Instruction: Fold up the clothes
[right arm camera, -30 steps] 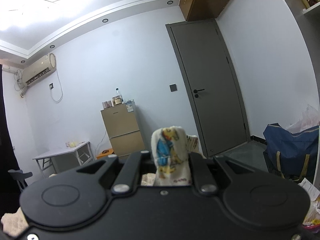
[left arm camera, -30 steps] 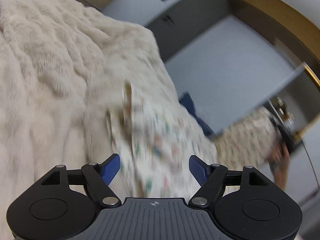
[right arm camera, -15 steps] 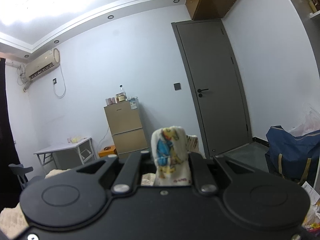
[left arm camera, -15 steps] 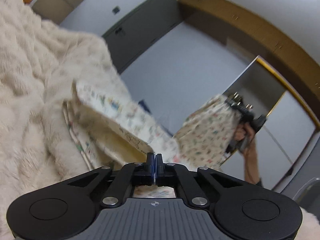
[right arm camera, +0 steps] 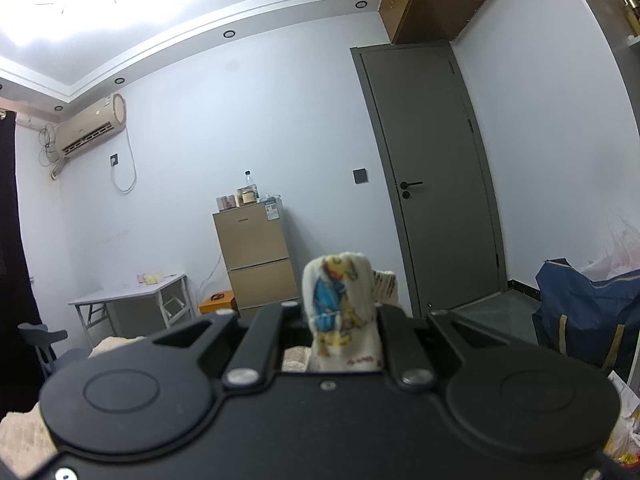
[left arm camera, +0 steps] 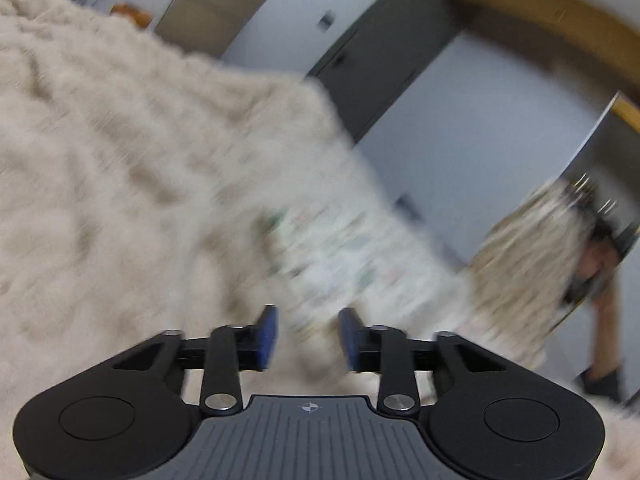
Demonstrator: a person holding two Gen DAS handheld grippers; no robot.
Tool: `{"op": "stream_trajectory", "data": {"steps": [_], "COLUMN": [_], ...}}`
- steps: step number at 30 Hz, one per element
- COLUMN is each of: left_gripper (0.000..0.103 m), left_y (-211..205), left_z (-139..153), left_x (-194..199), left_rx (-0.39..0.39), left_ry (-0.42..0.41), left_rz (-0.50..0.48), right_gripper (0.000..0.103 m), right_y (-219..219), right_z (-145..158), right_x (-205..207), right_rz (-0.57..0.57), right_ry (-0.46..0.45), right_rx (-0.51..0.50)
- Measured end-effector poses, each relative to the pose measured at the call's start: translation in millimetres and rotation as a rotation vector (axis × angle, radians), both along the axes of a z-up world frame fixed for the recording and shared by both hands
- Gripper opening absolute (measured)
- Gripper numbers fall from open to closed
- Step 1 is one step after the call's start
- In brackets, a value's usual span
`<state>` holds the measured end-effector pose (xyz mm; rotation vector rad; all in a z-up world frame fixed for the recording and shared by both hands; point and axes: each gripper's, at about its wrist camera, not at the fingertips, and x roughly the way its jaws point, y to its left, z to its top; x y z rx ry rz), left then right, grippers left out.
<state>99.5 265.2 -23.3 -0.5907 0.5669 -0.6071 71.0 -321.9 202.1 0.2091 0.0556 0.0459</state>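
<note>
Holding: your right gripper (right arm camera: 340, 312) is clenched on a bunched fold of the printed garment (right arm camera: 340, 308), which sticks up between its two fingers with a blue and yellow cartoon figure facing the camera.
Garment, left view: the printed garment (left arm camera: 336, 252) lies spread on the fluffy cream blanket (left arm camera: 112, 152) near the blanket's right edge, just ahead of your left gripper; the picture is heavily blurred, so its folds cannot be made out.
Lifted end: one end of the cloth rises off the blanket's right edge to your right gripper (left arm camera: 592, 232), which shows far right with your hand (left arm camera: 596, 268) around it.
Left jaws: your left gripper (left arm camera: 307, 336) is released, its blue pads (left arm camera: 267, 334) standing apart with a clear gap between them.
Left contents: nothing sits between those pads; the cloth's near edge lies just beyond the fingertips, and whether it touches them you cannot tell through the blur.
Right jaws: drawn in tight against the cloth on both sides.
Room behind: a grey door (right arm camera: 436, 176), a small beige fridge (right arm camera: 256, 256) and a blue bag (right arm camera: 584, 308) by the wall.
</note>
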Motion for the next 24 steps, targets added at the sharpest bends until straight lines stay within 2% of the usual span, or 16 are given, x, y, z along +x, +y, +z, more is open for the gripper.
{"op": "stream_trajectory", "data": {"steps": [2,3,4,6,7,9,10,12,14,16,19,20,21,22,23,24], "left_gripper": [0.066,0.066,0.066,0.066,0.065,0.063,0.064,0.066,0.067,0.067,0.067,0.063,0.054,0.022,0.002,0.002], "left_y": [-35.0,-48.2,-60.5,-89.1,-92.4,-78.4,-52.7,-18.4,4.0,6.0,2.4,0.1,-5.3,-11.2,-17.2,-20.6], "left_z": [20.9,23.8,25.3,16.4,12.5,7.1,6.4,4.3,-5.9,-20.2,-43.6,-50.9,-53.5,-55.4,-57.2,-57.0], "left_x": [4.2,8.0,12.1,28.0,32.8,40.3,46.7,57.2,81.1,100.2,129.3,139.3,147.7,155.8,163.9,165.6], "left_rx": [-0.004,0.024,0.057,0.177,0.202,0.144,0.006,-0.128,-0.094,-0.088,-0.153,-0.189,-0.181,-0.164,-0.147,-0.138], "left_ry": [-0.048,-0.041,-0.029,0.046,0.069,0.087,0.086,0.090,0.182,0.235,0.259,0.258,0.265,0.274,0.282,0.285], "left_rz": [-0.103,-0.123,-0.137,-0.171,-0.180,-0.161,-0.111,-0.013,0.091,0.076,0.063,0.057,0.052,0.047,0.041,0.041], "right_gripper": [0.009,0.009,0.009,0.009,0.009,0.009,0.009,0.009,0.009,0.009,0.009,0.009,0.009,0.009,0.009,0.009], "right_y": [10.0,15.0,20.0,30.0,35.0,44.7,47.6,55.6,60.7,64.5,70.9,74.4,78.0,81.2,83.3,85.2], "right_z": [4.7,7.1,9.4,14.2,16.5,20.7,22.0,22.7,22.1,19.3,14.7,12.9,11.1,10.0,9.0,8.1], "right_x": [-0.6,-0.9,-1.2,-1.7,-2.0,-2.6,-2.6,-2.2,-0.5,1.2,3.1,3.3,3.4,3.4,3.4,3.3], "right_rz": [0.003,0.004,0.006,0.008,0.010,0.019,0.026,0.050,0.065,0.077,0.092,0.096,0.100,0.104,0.107,0.111], "right_ry": [-0.008,-0.012,-0.016,-0.024,-0.028,-0.038,-0.041,-0.042,-0.037,-0.028,-0.017,-0.012,-0.008,-0.005,-0.002,0.001], "right_rx": [-0.022,-0.033,-0.044,-0.066,-0.077,-0.098,-0.103,-0.108,-0.103,-0.100,-0.106,-0.115,-0.124,-0.129,-0.131,-0.131]}}
